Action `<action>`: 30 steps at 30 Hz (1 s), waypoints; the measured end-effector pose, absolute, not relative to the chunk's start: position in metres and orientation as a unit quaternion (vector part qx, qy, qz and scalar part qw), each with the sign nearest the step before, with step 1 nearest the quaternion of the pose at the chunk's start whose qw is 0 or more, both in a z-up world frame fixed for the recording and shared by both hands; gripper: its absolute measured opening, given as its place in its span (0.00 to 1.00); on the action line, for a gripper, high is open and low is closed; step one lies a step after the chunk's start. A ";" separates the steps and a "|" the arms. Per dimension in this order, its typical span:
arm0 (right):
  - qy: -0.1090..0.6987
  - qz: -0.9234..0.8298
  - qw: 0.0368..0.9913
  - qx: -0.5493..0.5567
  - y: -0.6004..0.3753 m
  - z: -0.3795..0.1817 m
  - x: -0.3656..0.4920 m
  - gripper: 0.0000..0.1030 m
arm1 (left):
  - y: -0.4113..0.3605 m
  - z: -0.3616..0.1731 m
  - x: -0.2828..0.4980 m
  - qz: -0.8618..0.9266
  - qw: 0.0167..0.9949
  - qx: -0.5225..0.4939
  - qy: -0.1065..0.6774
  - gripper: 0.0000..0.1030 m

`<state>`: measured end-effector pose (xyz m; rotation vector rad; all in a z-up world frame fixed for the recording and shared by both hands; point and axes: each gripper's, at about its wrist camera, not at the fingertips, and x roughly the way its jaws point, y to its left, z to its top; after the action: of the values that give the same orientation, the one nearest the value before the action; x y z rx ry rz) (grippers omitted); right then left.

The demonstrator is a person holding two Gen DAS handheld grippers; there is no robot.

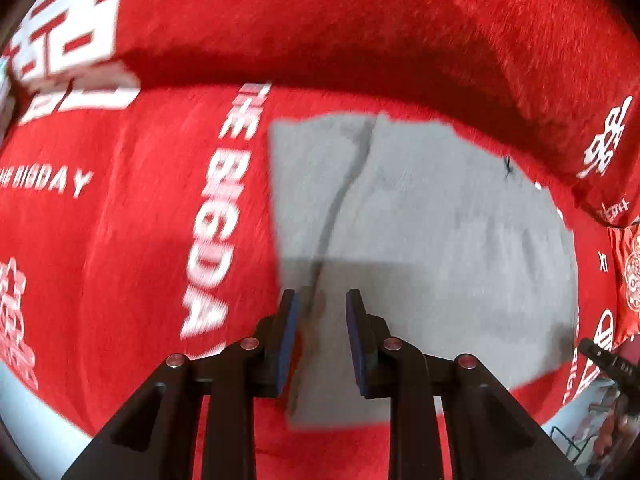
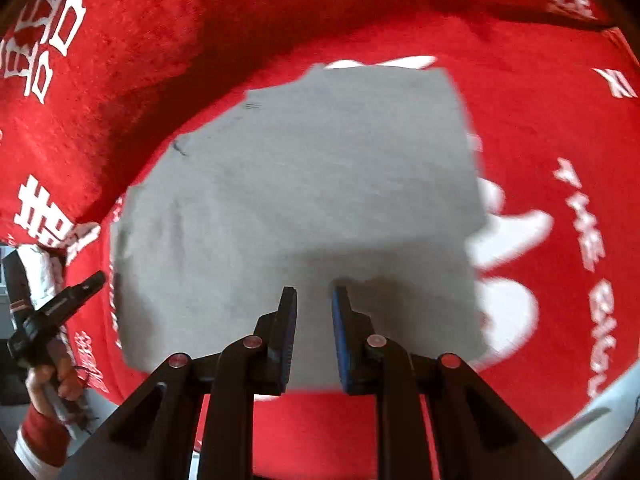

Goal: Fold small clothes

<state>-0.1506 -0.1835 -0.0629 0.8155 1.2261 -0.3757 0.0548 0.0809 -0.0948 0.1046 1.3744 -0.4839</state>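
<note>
A grey garment (image 1: 432,248) lies flat as a rough rectangle on a red blanket (image 1: 132,216) with white lettering. A seam or fold line runs down its left part. My left gripper (image 1: 322,298) is open and empty, hovering over the garment's near left edge. In the right wrist view the same grey garment (image 2: 304,208) fills the middle. My right gripper (image 2: 314,294) is open and empty above the garment's near edge. The left gripper (image 2: 86,286) shows at the left edge of the right wrist view, held in a hand.
A red cushion or raised blanket fold (image 1: 360,32) runs along the far side of the garment. The red blanket (image 2: 560,160) spreads on all sides. A pale floor or edge (image 2: 600,412) shows at the lower right. A patterned red item (image 1: 630,276) sits at the far right.
</note>
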 end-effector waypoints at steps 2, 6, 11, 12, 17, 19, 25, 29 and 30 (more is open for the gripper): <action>0.558 -0.169 0.725 0.366 -0.178 -0.074 -0.131 0.18 | 0.064 -0.097 0.067 -0.229 0.751 0.050 0.618 0.25; 0.573 -0.171 0.716 0.361 -0.173 -0.093 -0.119 0.17 | 0.047 -0.111 0.081 -0.217 0.754 0.064 0.617 0.25; 0.566 -0.172 0.715 0.372 -0.179 -0.094 -0.125 0.16 | 0.057 -0.135 0.101 -0.201 0.741 0.039 0.639 0.25; 0.567 -0.171 0.714 0.374 -0.179 -0.093 -0.127 0.16 | 0.060 -0.134 0.102 -0.202 0.739 0.037 0.641 0.26; 0.573 -0.164 0.709 0.378 -0.177 -0.081 -0.128 0.20 | 0.073 -0.125 0.099 -0.202 0.738 0.055 0.642 0.26; 0.572 -0.157 0.710 0.379 -0.171 -0.072 -0.132 0.20 | 0.081 -0.119 0.095 -0.198 0.738 0.063 0.642 0.26; 0.577 -0.141 0.700 0.396 -0.144 -0.066 -0.141 0.20 | 0.101 -0.108 0.080 -0.201 0.721 0.061 0.660 0.26; 0.580 -0.136 0.690 0.411 -0.124 -0.073 -0.142 0.23 | 0.105 -0.102 0.070 -0.203 0.717 0.069 0.664 0.26; 0.581 -0.134 0.688 0.414 -0.120 -0.074 -0.141 0.28 | 0.107 -0.100 0.067 -0.200 0.718 0.072 0.663 0.26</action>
<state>-0.1411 -0.1201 -0.0739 0.9267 1.2994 -0.3006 0.0671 0.1071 -0.1003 0.1596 1.4676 -0.4420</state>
